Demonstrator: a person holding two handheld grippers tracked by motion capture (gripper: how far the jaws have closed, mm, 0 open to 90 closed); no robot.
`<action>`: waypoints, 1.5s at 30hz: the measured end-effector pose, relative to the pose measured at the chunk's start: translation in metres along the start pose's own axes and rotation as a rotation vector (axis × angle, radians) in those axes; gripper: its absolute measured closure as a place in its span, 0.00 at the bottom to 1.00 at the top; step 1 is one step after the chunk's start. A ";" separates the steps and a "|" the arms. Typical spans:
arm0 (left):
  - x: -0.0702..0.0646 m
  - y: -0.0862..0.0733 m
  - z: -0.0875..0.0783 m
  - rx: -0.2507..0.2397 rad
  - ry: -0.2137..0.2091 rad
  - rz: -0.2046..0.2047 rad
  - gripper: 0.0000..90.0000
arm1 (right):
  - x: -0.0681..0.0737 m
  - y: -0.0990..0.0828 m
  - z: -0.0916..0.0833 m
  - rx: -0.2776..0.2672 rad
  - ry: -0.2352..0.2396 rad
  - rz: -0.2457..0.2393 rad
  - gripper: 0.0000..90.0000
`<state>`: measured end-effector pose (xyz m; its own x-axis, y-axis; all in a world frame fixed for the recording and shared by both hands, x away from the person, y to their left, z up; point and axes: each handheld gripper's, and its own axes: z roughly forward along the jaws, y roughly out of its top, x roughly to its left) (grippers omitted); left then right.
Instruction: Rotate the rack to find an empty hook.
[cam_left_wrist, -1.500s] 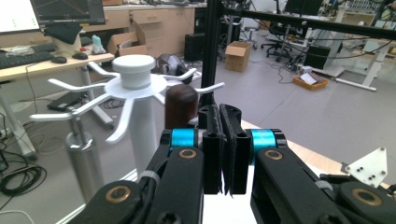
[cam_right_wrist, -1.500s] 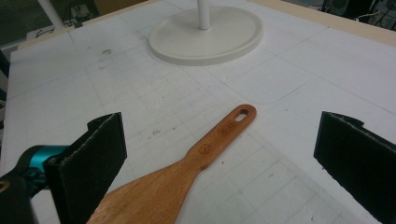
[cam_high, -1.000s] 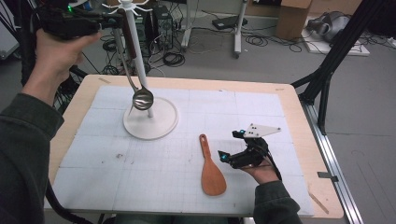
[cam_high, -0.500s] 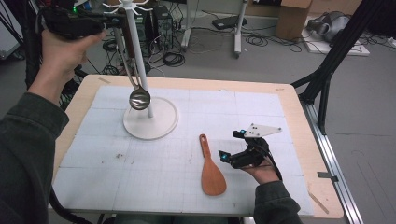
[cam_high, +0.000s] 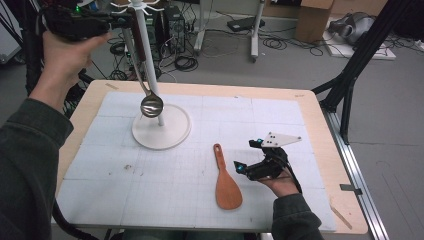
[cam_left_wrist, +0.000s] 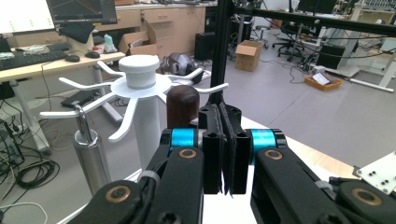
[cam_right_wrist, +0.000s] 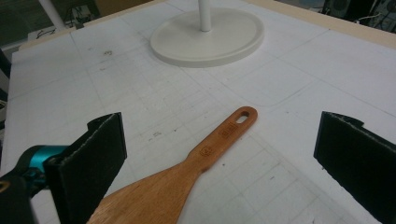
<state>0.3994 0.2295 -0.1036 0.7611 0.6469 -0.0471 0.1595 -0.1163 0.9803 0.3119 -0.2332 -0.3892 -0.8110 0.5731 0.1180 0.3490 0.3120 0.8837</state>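
1. My left tool (cam_high: 117, 21) is raised high at the far left, level with the top of the white hook stand (cam_high: 145, 50). In the left gripper view its jaws are pressed together around the neck of a ladle (cam_high: 151, 105), just below the dark wooden knob (cam_left_wrist: 182, 106) at the handle's end.

2. The ladle hangs down from that grip — its metal bowl sits just above the stand's round base (cam_high: 172, 132), close beside the pole; I cannot tell whether it touches it.

3. In the left gripper view the stand's cap (cam_left_wrist: 138, 71) and its curved white hooks (cam_left_wrist: 123, 122) are right beside the knob. A metal cylinder (cam_left_wrist: 89, 154) hangs from a hook on the left.

4. My right tool (cam_high: 250, 156) rests low over the white gridded mat (cam_high: 275, 120) on the table (cam_high: 310, 107), near its front right — jaws spread wide, holding nothing.

5. A wooden spatula (cam_high: 226, 181) lies flat on the mat just left of the right tool, blade toward me, handle pointing toward the stand. In the right gripper view its handle (cam_right_wrist: 224, 135) lies between the open jaws, touching neither.
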 end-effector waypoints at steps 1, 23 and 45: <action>0.000 0.000 -0.001 0.003 0.004 0.002 0.97 | 0.000 0.000 0.000 0.000 0.002 -0.001 0.02; -0.008 0.001 -0.007 0.008 0.017 0.022 0.97 | 0.000 0.000 -0.001 -0.007 0.006 -0.002 0.02; -0.016 0.000 0.012 -0.016 0.049 0.010 0.98 | 0.000 0.001 -0.002 -0.018 0.005 -0.001 0.02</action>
<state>0.3946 0.2104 -0.1047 0.7306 0.6823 -0.0285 0.1418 -0.1107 0.9837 0.3110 -0.2349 -0.3875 -0.8137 0.5689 0.1191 0.3394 0.2987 0.8919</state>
